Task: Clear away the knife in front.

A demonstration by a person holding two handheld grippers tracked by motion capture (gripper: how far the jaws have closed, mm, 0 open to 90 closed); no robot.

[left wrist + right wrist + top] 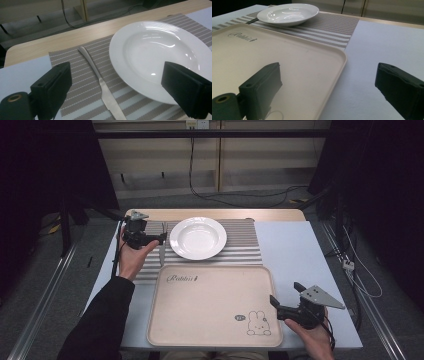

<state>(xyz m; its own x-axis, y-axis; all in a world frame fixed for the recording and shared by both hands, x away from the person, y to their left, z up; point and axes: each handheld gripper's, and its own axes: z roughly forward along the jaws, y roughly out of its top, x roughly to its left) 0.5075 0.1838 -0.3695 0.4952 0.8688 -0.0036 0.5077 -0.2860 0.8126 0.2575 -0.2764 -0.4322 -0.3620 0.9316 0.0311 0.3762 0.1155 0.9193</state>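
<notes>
Left gripper wide open, empty, jaws straddling knife and plate rim at frame centre. Right gripper open, empty, lower right; one jaw seemingly over tray edge.

A grey floor is surrounding the table, with black cables trailing across it. Pale wooden panelling is lining the far wall. Dark curtains are flanking both sides. A metal rail is running along the left. Lighting is appearing dim and even.
</notes>
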